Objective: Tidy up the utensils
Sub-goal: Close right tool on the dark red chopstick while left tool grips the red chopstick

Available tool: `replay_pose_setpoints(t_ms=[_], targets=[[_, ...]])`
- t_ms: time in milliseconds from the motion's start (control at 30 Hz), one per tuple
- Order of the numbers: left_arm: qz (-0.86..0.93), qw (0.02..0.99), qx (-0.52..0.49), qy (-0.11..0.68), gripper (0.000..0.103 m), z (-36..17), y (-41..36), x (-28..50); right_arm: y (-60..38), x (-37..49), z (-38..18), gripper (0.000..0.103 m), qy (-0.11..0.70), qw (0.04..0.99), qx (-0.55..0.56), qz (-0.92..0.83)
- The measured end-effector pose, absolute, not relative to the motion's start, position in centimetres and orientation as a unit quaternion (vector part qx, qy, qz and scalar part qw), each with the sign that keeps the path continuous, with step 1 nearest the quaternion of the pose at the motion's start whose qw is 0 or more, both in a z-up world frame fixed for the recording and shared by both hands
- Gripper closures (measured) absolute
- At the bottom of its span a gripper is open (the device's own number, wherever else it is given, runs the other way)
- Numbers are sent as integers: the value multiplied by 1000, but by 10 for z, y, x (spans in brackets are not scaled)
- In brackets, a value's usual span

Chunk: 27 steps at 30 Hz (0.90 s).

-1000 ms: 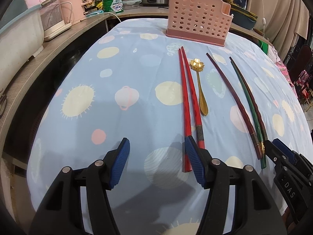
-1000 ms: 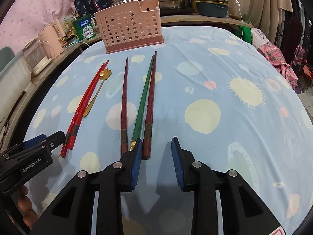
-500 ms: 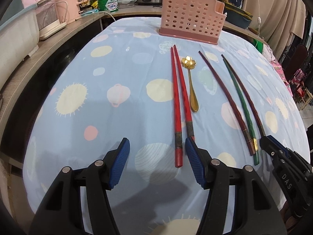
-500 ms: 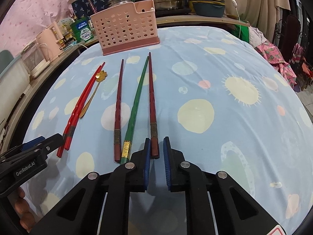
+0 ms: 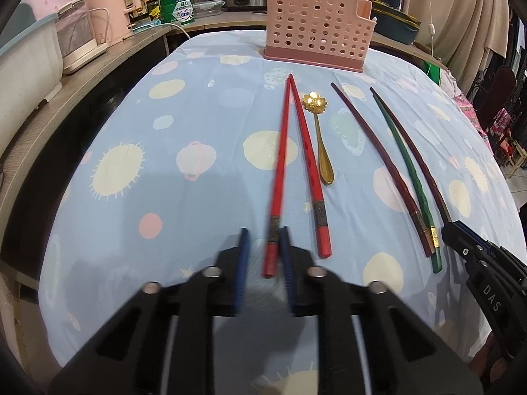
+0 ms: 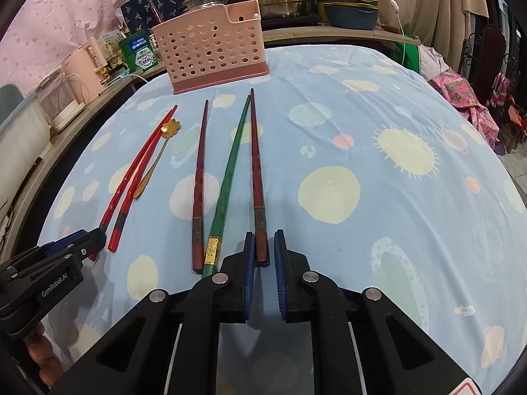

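Blur smears left tongs (image 5: 263, 247) (closing on chopstick (image 5: 278, 177)).

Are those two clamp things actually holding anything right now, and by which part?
Yes. The left gripper has just closed on a red chopstick at its thick banded end. The right gripper grips a dark red chopstick at its thick end too.

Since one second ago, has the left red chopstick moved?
Yes. The left red chopstick swung its near end left, away from the right red chopstick; the left gripper has just been closing its jaws around it.
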<state>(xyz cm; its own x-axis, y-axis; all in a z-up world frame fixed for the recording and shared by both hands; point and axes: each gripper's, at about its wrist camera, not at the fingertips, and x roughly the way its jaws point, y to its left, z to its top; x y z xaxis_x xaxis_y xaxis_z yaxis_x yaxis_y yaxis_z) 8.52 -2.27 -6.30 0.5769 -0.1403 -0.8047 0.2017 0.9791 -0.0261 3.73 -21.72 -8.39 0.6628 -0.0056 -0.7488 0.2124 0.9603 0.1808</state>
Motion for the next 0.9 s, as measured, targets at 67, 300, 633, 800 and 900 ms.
replay_pose_setpoints(t_ms=[67, 300, 633, 800, 900], targets=[[-100, 886, 30, 451, 94, -62, -22, 85, -217, 37, -83, 95, 407, 903, 128, -59], [-101, 886, 29, 452, 95, -62, -21, 85, -218, 33, -80, 95, 406, 902, 136, -55], [-97, 891, 18, 444, 95, -48, -16, 82, -221, 29, -69, 96, 394, 906, 148, -51], [-97, 892, 14, 442, 95, -41, -15, 81, -225, 26, -60, 95, 385, 907, 164, -46], [-96, 892, 12, 441, 95, -36, -14, 80, -226, 24, -53, 95, 378, 910, 167, -44]])
